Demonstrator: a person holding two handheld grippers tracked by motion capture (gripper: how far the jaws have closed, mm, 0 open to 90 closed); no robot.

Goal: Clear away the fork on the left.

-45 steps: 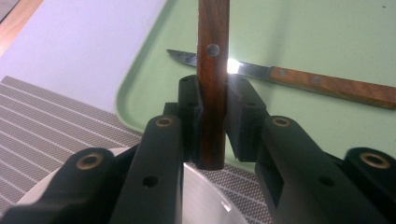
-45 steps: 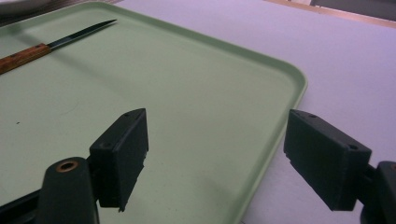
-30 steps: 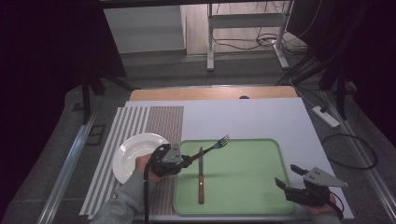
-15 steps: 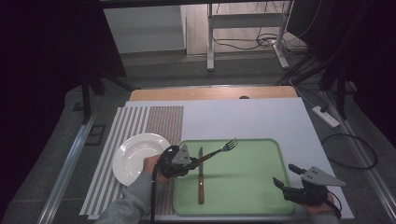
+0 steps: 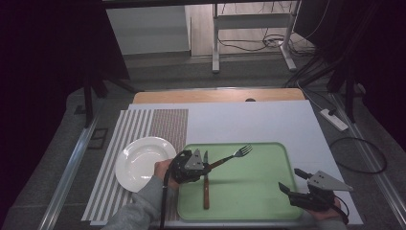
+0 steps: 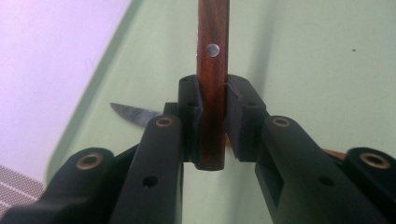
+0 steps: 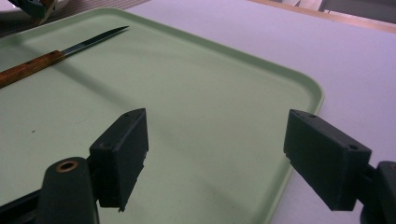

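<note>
The fork's (image 5: pixel 230 157) wooden handle is mostly swallowed by the left gripper (image 5: pixel 203 166), so from the high view only its tines and a short stretch of shaft poke out, aimed up and to the right over the tray (image 5: pixel 258 191). In the left gripper view the tines are cut off at the top edge, but the grip is plain: both jaws are clamped snug against the handle (image 6: pixel 212 88), with the handle's end sticking out just below the pads. Behind them a bit of the knife's (image 5: pixel 206 184) blade peeks out at the left, the rest hidden by the jaws. Compared with a second ago, the fork and left gripper have slid to the right, away from the plate (image 5: pixel 143 163) and further over the tray, so the fork now crosses above the knife's blade. The right gripper (image 5: pixel 293 183) has not budged; it waits near the tray's near right corner with its jaws spread wide and nothing between them. The knife lies flat on the tray, directly under the fork. The plate sits on the striped mat (image 5: pixel 139 129), just left of the tray.
</note>
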